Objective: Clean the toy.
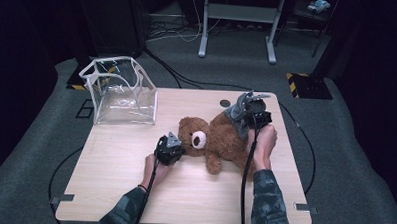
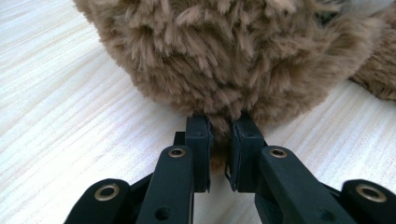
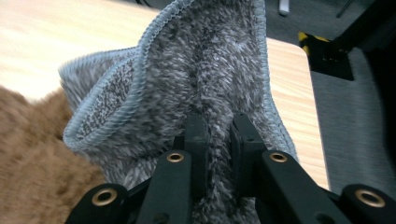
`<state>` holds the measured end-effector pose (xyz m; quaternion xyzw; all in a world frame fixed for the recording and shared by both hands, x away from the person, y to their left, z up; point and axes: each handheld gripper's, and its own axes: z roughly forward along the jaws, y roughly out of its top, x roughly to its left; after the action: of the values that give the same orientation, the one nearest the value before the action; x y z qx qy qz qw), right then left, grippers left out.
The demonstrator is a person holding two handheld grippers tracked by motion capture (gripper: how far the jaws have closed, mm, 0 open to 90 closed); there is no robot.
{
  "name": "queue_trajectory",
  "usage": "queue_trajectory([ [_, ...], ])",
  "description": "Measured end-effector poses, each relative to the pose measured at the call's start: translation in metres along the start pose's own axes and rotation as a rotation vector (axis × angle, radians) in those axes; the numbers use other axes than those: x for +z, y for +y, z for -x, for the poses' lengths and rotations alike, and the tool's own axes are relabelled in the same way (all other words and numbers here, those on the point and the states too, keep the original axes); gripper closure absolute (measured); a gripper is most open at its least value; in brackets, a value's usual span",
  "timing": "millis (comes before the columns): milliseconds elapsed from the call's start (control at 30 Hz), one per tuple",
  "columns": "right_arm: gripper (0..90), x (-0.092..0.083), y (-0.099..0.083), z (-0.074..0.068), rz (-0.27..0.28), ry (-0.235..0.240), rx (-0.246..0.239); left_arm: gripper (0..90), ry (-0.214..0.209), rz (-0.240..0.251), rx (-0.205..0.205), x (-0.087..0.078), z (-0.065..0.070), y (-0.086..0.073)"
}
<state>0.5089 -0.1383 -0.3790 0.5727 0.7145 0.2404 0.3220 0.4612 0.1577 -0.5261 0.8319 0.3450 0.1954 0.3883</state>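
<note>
Left claw [image 2: 219, 154] clenched on the teddy bear's [image 1: 220, 138] head fur — bear lies mid tabletop [image 1: 134, 180]. Right claw [image 3: 219, 154] grips a grey cloth [image 3: 205, 70], lifted over the bear's far end — clear bag [image 1: 119, 91] back left.

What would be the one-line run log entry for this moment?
left claw: shut on teddy bear | right claw: shut on grey cloth | clear bag: untouched

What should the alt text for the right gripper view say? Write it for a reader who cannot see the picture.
The right tool pinches a fold of fuzzy grey cloth with a light blue stitched hem between its two black jaws. Brown teddy bear fur lies at lower left, with the wooden table behind.
</note>
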Motion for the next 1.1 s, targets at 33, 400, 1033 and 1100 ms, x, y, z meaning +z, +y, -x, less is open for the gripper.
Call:
queue_trajectory([
  [33, 79.8, 0.003, 0.000, -0.004, -0.025, 0.007, -0.002, 80.2, 0.000, -0.001, 0.001, 0.000, 0.000, 0.000],
  [400, 79.9, 0.030, 0.000, -0.020, -0.047, 0.180, 0.100, 80.2, 0.002, -0.005, 0.004, 0.000, 0.001, 0.000],
  [1033, 80.3, 0.034, 0.010, -0.086, 0.002, 0.422, -0.008, 80.2, 0.010, -0.006, 0.013, 0.000, 0.001, 0.000],
  [1100, 80.2, 0.030, 0.011, -0.085, 0.026, 0.477, -0.004, 80.2, 0.002, -0.008, 0.015, 0.000, 0.001, 0.000],
])
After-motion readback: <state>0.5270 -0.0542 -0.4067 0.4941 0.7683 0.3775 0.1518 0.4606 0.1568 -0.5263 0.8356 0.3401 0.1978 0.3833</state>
